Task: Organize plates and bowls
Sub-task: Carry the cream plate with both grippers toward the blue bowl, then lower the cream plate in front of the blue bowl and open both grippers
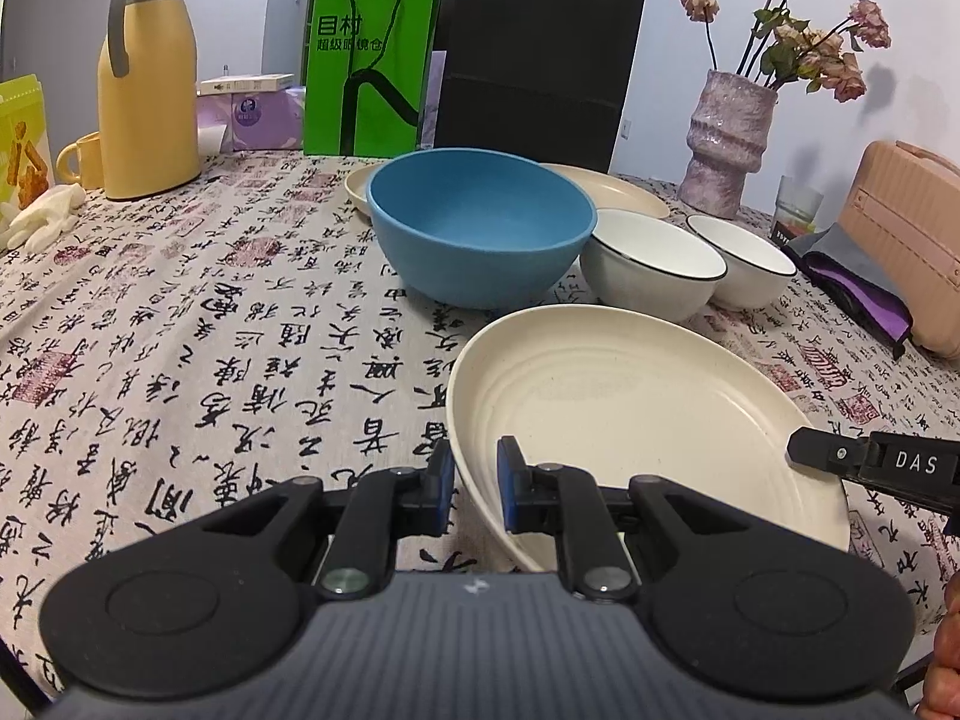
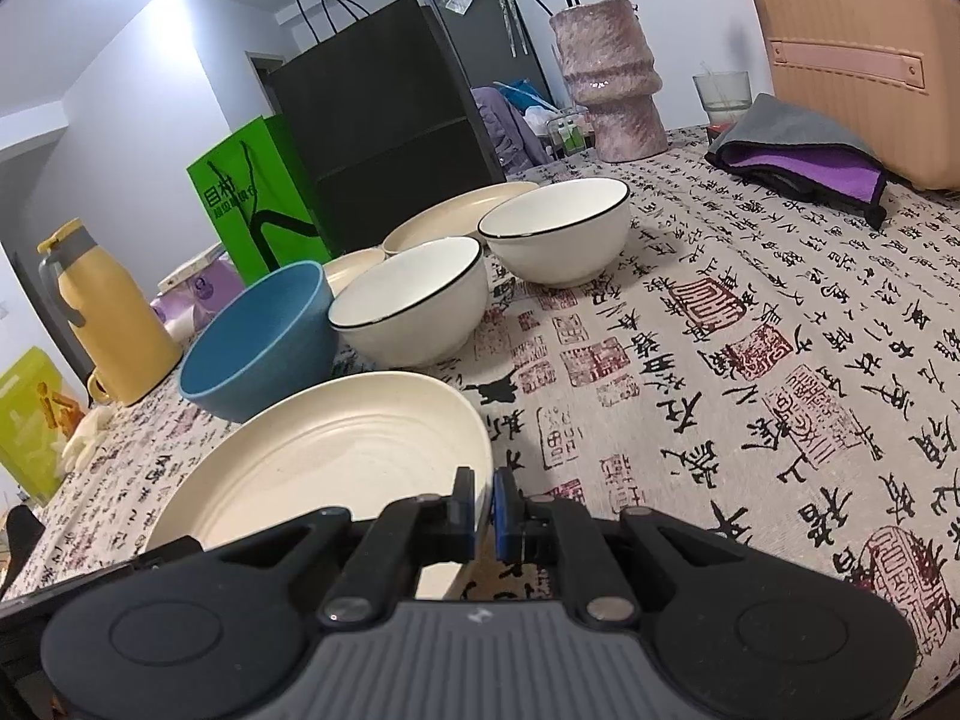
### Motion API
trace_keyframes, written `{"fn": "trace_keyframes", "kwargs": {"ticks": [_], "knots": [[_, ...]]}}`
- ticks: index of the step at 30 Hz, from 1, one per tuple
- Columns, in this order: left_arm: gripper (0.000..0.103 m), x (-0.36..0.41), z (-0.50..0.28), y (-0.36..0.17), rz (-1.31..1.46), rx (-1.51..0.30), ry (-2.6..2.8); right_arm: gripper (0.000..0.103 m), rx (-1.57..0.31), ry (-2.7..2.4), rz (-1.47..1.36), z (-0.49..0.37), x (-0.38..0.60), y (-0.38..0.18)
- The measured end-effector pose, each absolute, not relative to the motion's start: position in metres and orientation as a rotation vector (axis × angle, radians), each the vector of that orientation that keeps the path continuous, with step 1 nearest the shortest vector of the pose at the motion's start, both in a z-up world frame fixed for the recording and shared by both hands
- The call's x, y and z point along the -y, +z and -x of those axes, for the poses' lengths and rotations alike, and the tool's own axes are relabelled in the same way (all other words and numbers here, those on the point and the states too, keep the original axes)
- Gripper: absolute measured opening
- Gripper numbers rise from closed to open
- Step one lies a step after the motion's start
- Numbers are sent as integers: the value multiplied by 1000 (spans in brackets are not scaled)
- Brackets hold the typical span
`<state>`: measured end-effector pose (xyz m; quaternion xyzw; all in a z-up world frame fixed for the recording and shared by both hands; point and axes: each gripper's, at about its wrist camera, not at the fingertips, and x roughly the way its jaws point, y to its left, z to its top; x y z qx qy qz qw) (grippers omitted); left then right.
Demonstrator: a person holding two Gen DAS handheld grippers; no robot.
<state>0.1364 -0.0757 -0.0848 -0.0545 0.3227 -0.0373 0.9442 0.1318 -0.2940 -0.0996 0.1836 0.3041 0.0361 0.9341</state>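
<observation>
A: Status of the cream plate?

B: Held at both sides. Left gripper pinches the near-left rim, one pad inside, one outside. Right gripper pinches the opposite rim the same way; its tip shows at the plate's right edge in the left wrist view. Plate sits tilted, left rim up. Whether its far edge touches the cloth, can't tell.

A: Key relation for the next move?

B: Plate lies straight ahead of both grippers, betw. them. It's round, so no long axis; the line that matters runs rim-to-rim, gripper to gripper. Neither hand is nearer, both are on it. Judgement: a likely target is the 2nd cream plate at the back, beyond the blue bowl. A smaller cream plate lies by its left edge.

A: Obstacles en route?

B: Blue bowl directly ahead, two white bowls to its right, side by side, near each other. Carry must clear their rims.

A: Surface and room?

B: Table w/ calligraphy-print cloth, soft, may drag. Yellow jug far left, green bag and black bag at back, pink vase back right, pink case far right. Indoor light, wall behind.
</observation>
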Motion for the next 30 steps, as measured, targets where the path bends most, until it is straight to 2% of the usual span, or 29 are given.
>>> {"fn": "trace_keyframes", "kwargs": {"ticks": [19,26,29,30], "knots": [[16,76,-143,-94,115,-691,-81,6,-621,77,-341,-135,293,-106],[17,72,-142,-91,135,-690,-98,15,-620,88,-353,-134,295,-103],[29,68,-139,-86,147,-661,-114,18,-604,92,-347,-132,295,-99],[38,68,-137,-84,146,-647,-115,22,-597,99,-349,-131,296,-98]]}}
